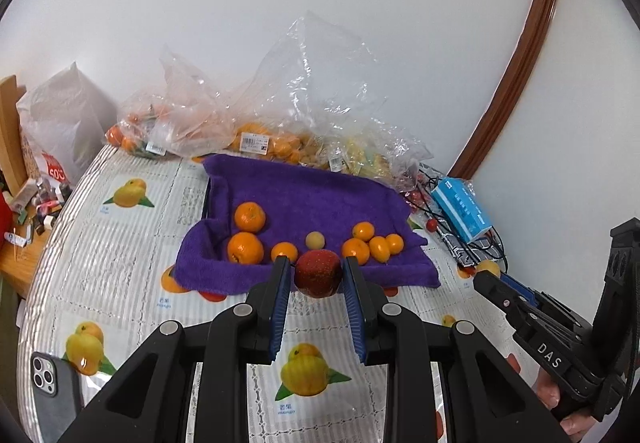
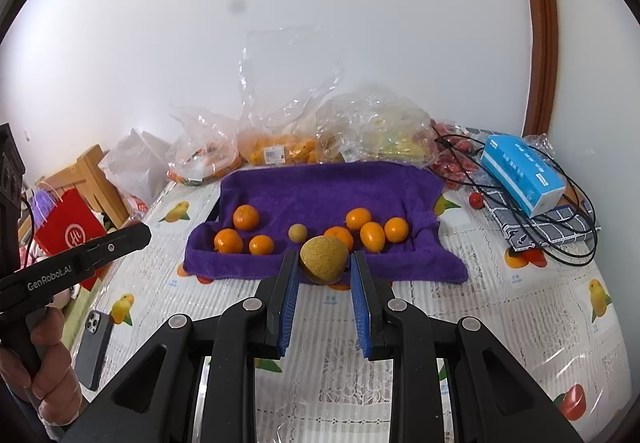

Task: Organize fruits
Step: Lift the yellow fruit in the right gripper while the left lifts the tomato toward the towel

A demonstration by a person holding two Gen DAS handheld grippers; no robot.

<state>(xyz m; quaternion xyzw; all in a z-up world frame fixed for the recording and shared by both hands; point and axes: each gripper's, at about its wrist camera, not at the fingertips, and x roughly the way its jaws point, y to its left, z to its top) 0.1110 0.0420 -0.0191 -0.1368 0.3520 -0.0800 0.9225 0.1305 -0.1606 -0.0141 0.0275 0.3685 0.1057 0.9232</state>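
At the near left edge of the fruit-print plastic tablecloth (image 2: 500,323) lies a dark grey smartphone (image 2: 94,347), camera side up. Further in, a purple terry towel (image 2: 332,187) is spread over the middle of the table, its back edge raised against the crumpled clear plastic bags of fruit (image 2: 280,139) along the far edge by the wall. On the towel's left part sit three orange mandarins (image 2: 246,217), close together. Near the towel's centre lies one small pale tan round fruit (image 2: 297,232), apart from the others. To its right is a cluster of four smaller orange citrus fruits (image 2: 372,235), touching or nearly so.

Over the towel's near edge, the left gripper (image 1: 318,271) is part-closed, its blue-padded fingers (image 1: 280,303) pressing both sides of a dark red speckled apple (image 1: 319,273). The right gripper (image 2: 325,263) is likewise part-closed, clamping a rough tan-yellow round fruit (image 2: 324,259) between its blue pads (image 2: 362,307), also just above the towel's near edge.

Toward the far right corner, a light blue tissue box (image 2: 522,173) rests on a dark patterned cloth pouch (image 2: 540,231), with black cables (image 2: 576,203) looped around and small red fruits (image 2: 452,163) beside it.
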